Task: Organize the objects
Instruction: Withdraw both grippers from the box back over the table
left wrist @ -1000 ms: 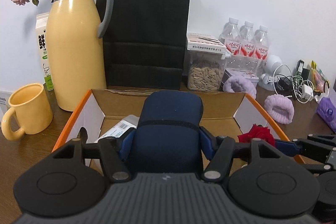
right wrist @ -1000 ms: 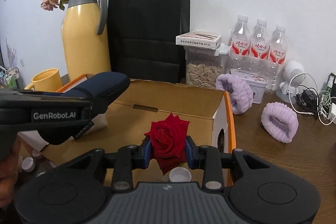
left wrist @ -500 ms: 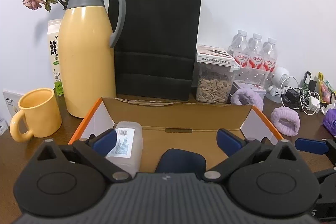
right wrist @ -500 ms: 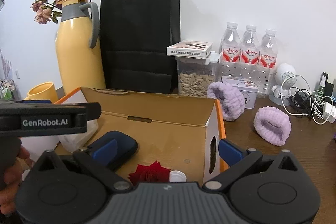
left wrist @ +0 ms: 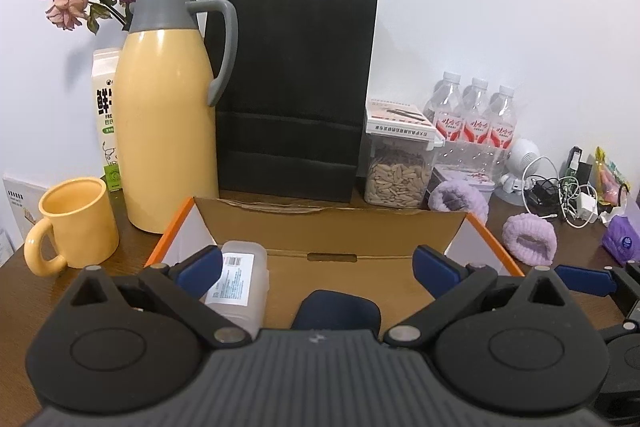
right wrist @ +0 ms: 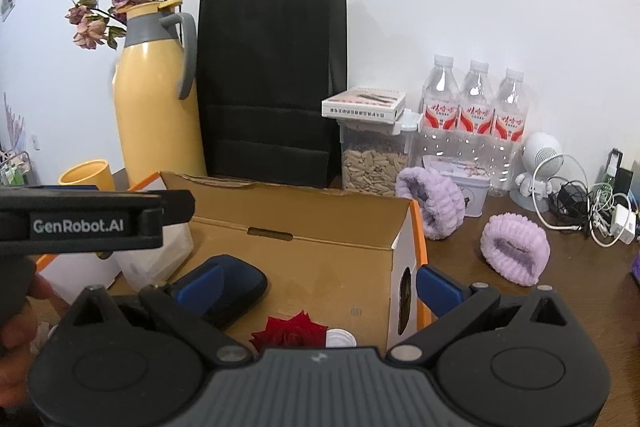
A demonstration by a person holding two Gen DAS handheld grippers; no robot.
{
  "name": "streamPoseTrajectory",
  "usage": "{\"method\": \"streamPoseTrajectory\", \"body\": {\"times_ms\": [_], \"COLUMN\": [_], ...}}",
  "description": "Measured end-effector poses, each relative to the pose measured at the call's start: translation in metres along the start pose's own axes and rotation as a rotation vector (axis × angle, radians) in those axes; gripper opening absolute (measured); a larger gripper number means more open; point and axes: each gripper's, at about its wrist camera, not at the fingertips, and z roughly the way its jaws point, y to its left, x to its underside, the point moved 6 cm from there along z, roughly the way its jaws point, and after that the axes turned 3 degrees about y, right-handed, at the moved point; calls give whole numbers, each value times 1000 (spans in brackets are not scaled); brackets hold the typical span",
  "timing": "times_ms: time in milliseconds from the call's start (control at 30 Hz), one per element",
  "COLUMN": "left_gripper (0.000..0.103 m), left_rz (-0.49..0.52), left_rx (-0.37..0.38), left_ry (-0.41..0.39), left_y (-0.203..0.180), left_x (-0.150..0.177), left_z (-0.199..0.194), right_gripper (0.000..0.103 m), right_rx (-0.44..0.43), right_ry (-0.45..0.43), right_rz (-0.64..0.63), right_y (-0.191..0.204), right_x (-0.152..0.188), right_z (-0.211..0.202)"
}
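Observation:
An open cardboard box [left wrist: 332,231] [right wrist: 304,215] with orange edges sits in front of me on the wooden desk. Inside it lie a dark blue case [left wrist: 338,309] [right wrist: 236,287], a clear plastic container [left wrist: 240,287] [right wrist: 156,259], a red rose [right wrist: 290,331] and a small white cap [right wrist: 340,338]. My left gripper [left wrist: 318,267] hangs open above the box with nothing between its blue pads. My right gripper [right wrist: 316,285] is open too, above the rose at the box's right end, with one pad outside the box wall. The left gripper's body crosses the right wrist view at the left.
Behind the box stand a yellow jug [left wrist: 168,131], a black paper bag [left wrist: 294,95], a seed jar [left wrist: 396,171] and water bottles [left wrist: 472,123]. A yellow mug [left wrist: 74,223] is at the left. Purple scrunchies [right wrist: 514,251], cables [right wrist: 592,211] and a purple pack [left wrist: 622,241] lie to the right.
Both grippers opened: the left let go of the dark blue case and the right let go of the red rose. Both things now lie in the box.

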Motion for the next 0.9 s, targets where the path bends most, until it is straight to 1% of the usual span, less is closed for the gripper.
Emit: {"method": "streamPoseTrajectory", "body": {"times_ms": [200,400,633,900], "left_gripper": [103,103,103,103], "left_rz": [9,19,30,36], "left_rx": [8,-4,-32,-54], "left_ry": [-39,-51,-49,-40], "left_y": [4,16,36,51], "left_x": [-2,6,21,37], "left_z": [-26,-54,-88,-120], "right_gripper": [103,103,103,103], "right_rx": [15,15,11,8], "right_ry": [-50,-88,-106,-100], "right_rz": [-16,-22,-27,-34], "right_y": [3,8,17,28], "right_x": [-3,1,18,43], "right_z": [-26,-57,-92,-128]}}
